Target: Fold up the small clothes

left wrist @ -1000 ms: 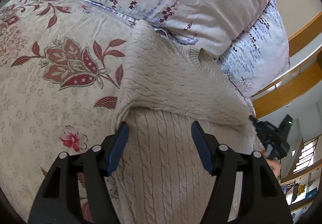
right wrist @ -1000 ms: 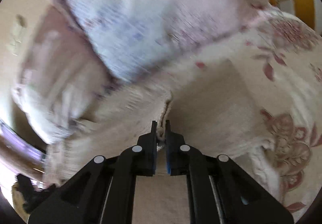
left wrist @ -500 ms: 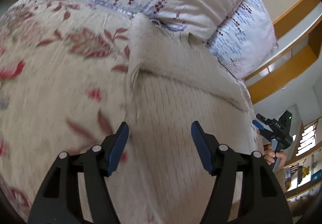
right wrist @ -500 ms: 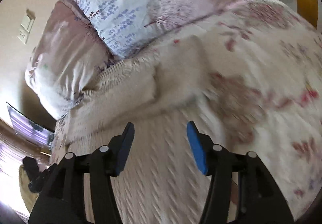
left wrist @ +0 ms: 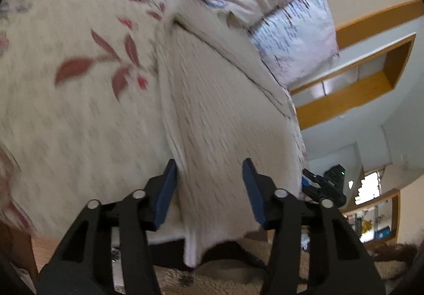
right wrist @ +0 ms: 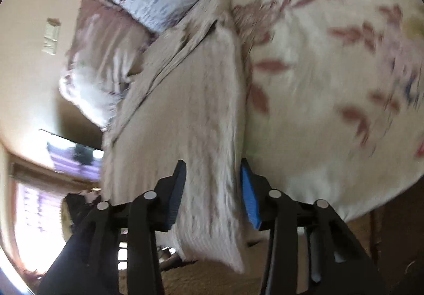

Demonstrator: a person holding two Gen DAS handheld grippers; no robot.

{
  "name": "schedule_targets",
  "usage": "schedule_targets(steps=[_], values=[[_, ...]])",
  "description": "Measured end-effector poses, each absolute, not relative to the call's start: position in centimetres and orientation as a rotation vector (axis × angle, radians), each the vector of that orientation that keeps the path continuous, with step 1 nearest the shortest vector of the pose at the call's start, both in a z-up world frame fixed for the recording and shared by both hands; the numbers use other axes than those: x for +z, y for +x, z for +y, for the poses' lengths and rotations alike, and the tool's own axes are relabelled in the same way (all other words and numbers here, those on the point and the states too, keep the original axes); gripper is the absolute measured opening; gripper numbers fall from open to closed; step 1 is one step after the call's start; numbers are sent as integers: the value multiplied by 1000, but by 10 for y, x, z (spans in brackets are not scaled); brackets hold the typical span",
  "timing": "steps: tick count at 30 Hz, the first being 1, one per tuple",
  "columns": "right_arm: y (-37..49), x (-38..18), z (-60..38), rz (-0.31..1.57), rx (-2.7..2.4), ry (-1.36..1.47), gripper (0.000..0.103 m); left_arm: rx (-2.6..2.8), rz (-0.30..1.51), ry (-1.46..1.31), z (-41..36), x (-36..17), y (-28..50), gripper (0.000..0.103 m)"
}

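Observation:
A cream cable-knit sweater (left wrist: 217, 98) lies lengthwise on the floral bed cover (left wrist: 79, 109), its top part folded down near the pillows. Its bottom hem hangs over the bed's near edge. My left gripper (left wrist: 210, 186) straddles the hem's left part. Its jaws are closing, and the pads do not visibly pinch the knit. In the right wrist view the same sweater (right wrist: 196, 109) fills the gap of my right gripper (right wrist: 212, 189) at the hem's right corner. Those jaws are closing too, with no clear squeeze. The picture is blurred by motion.
Two floral pillows (left wrist: 291, 37) lie at the head of the bed. Wooden wall shelves (left wrist: 357, 90) stand beyond them. A brown shaggy rug (left wrist: 225, 276) covers the floor below the bed's edge. The right hand's gripper (left wrist: 326, 183) shows at the sweater's far side.
Both grippers drew back along the sweater from its folded upper part to the hem at the bed's edge. The right gripper let go of the knit, opened, and both are narrowing again.

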State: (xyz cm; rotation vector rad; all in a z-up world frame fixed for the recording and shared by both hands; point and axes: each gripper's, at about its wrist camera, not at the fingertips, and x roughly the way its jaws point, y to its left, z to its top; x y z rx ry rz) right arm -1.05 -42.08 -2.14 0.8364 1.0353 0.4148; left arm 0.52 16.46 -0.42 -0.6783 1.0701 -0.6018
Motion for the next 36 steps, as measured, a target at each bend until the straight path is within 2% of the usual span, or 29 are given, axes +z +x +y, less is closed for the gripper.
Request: schedule_targets(steps=[5,10,14,21,36], values=[[-28,-24,-406,1045,489,804,29,-700,1111,-706,148,-14,-12,29],[-39,-16,-388,1059,550,698,25,-737,1130,-671,137,-16,-24,25],[-41,0,-381,989,543,609,10,-740,1110,-623,132,-8,-25,8],[-41,49,-380,706,404,436,8,-622,967,-512,140,32,-4,6],[-16,88,-371,446,220,228,8,-390,740,-308,133,103,61,6]])
